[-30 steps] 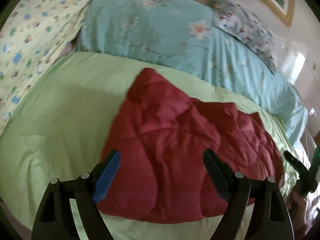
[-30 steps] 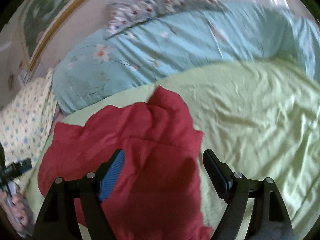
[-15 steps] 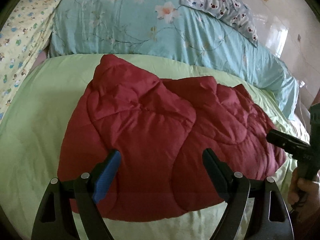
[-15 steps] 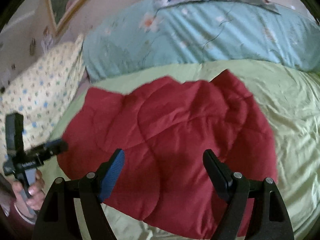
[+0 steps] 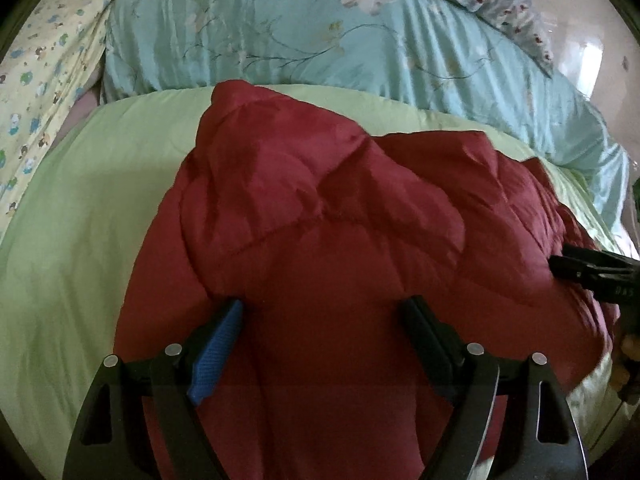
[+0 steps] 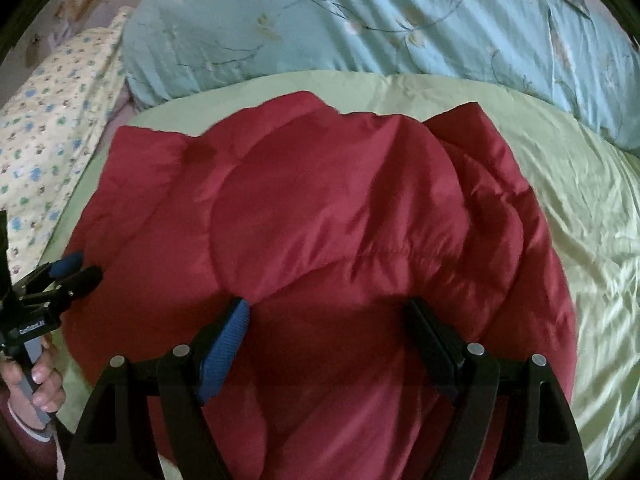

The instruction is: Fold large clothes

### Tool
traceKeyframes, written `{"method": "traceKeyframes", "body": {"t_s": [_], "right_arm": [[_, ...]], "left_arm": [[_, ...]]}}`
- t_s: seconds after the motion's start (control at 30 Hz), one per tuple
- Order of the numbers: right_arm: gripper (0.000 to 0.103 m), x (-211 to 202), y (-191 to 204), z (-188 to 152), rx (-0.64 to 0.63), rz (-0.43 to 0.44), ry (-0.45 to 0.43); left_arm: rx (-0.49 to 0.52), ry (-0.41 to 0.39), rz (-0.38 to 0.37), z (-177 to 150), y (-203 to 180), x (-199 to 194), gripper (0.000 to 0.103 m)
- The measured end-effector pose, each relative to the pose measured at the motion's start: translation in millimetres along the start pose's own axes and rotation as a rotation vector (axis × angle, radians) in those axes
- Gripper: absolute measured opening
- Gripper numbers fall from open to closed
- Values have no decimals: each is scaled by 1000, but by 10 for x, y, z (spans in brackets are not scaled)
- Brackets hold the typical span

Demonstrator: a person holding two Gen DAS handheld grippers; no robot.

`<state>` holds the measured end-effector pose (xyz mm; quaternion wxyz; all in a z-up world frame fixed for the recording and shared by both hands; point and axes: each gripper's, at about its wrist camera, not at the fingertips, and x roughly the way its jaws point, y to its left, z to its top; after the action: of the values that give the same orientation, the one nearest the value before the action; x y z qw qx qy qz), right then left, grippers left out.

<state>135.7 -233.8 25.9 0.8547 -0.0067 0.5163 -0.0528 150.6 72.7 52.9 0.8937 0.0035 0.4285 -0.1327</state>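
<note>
We hold both hand-held grippers, left [image 5: 320, 320] and right [image 6: 326, 320], released over the red jacket [image 5: 340, 216] on the bed [image 5: 88, 200], 12 o'clock.

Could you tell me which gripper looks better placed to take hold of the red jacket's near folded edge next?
Probably either; slightly the left. Both the left gripper and right gripper hang open over the red jacket, but the left's blue finger already tucks under a fold edge.

One red quilted garment [image 5: 340, 240], one green sheet [image 5: 100, 200], one blue floral duvet [image 5: 280, 28], two grippers.
</note>
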Motion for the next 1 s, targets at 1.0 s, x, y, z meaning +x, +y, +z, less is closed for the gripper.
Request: {"method": "traceKeyframes", "body": {"t_s": [1.0], "right_arm": [[80, 380, -716, 228, 246, 14, -27]], "left_arm": [[-52, 133, 108, 625, -79, 896, 84]]}}
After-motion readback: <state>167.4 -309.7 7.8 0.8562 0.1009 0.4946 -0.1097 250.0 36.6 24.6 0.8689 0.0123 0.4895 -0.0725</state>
